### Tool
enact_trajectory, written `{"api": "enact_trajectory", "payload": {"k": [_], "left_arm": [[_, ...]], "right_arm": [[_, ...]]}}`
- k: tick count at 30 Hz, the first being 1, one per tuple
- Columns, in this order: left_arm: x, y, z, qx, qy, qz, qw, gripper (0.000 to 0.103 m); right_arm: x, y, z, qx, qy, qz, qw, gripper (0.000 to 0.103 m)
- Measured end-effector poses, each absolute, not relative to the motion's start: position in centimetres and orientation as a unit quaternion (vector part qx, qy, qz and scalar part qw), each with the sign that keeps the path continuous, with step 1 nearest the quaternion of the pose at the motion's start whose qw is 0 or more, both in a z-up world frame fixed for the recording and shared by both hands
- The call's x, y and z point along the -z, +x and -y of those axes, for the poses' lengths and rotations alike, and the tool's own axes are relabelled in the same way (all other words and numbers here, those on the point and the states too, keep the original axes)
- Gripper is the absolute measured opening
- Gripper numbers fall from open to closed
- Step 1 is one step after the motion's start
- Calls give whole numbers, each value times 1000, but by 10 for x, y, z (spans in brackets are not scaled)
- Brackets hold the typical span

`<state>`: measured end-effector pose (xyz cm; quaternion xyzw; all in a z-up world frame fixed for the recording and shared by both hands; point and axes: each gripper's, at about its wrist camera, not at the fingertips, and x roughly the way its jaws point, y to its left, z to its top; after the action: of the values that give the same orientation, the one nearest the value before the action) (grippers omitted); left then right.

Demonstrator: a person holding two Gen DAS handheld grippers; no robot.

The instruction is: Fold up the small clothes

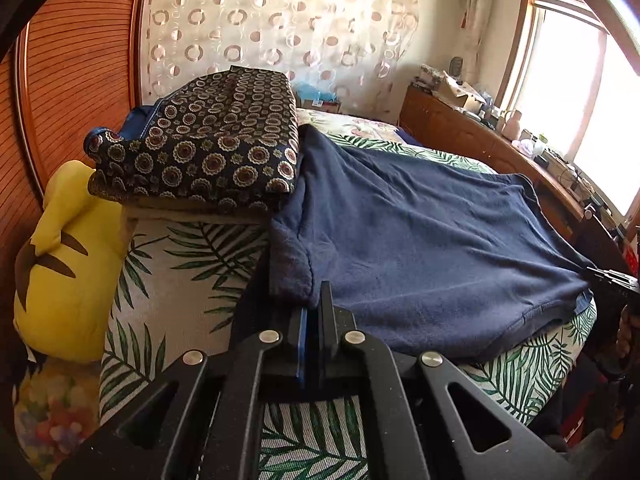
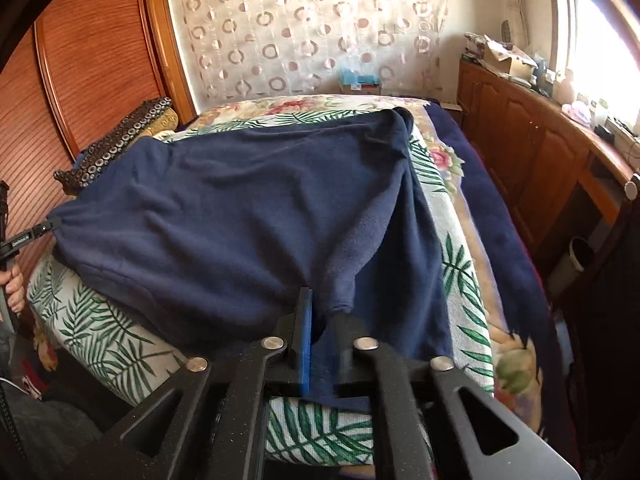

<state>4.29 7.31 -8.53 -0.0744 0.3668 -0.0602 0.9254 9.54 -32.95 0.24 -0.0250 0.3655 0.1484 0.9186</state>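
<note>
A dark blue fleece garment (image 1: 420, 240) (image 2: 240, 216) lies spread over the leaf-print bed cover (image 1: 180, 272) (image 2: 100, 320). My left gripper (image 1: 316, 306) is at the garment's near left corner with its fingers almost together; in the right wrist view the left gripper (image 2: 50, 224) pinches that corner and the cloth is drawn taut. My right gripper (image 2: 325, 306) is shut on a bunched fold of the blue garment at its near right corner, and creases run into its jaws. The right gripper (image 1: 598, 276) also shows at the garment's far corner in the left wrist view.
A folded dark cloth with a circle pattern (image 1: 208, 148) lies stacked against the wooden wardrobe (image 1: 80, 60). A yellow plush toy (image 1: 68, 264) leans at the bed's left. A cluttered wooden cabinet (image 2: 532, 152) runs under the window, with a bin (image 2: 576, 260) below.
</note>
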Motion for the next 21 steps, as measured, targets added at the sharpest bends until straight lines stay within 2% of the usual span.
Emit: {"api": "enact_trajectory", "payload": {"k": [1, 2, 5, 6, 7, 8, 9, 11, 21], "left_arm": [[85, 42, -72, 58, -72, -367, 925, 9], [85, 42, -71, 57, -69, -366, 926, 15], [82, 36, -70, 63, -70, -357, 929, 43], [79, 35, -70, 67, -73, -354, 930, 49], [78, 35, -71, 68, -73, -352, 931, 51], [76, 34, -72, 67, -72, -350, 931, 59], [75, 34, -72, 66, -70, -348, 933, 69], [70, 32, -73, 61, -65, -340, 936, 74], [73, 32, -75, 34, -54, -337, 939, 74]], "right_arm": [[-5, 94, 330, -149, -23, -365, 919, 13], [-6, 96, 330, -149, -21, -365, 919, 14], [-11, 96, 333, -147, -20, -363, 920, 19], [-12, 92, 335, -147, -20, -362, 920, 20], [-13, 91, 335, -148, -20, -362, 920, 29], [-13, 89, 334, -144, -23, -361, 921, 40], [-11, 86, 334, -137, -28, -358, 923, 42], [-12, 79, 335, -135, -29, -353, 925, 43], [-7, 77, 334, -112, -41, -351, 929, 44]]}}
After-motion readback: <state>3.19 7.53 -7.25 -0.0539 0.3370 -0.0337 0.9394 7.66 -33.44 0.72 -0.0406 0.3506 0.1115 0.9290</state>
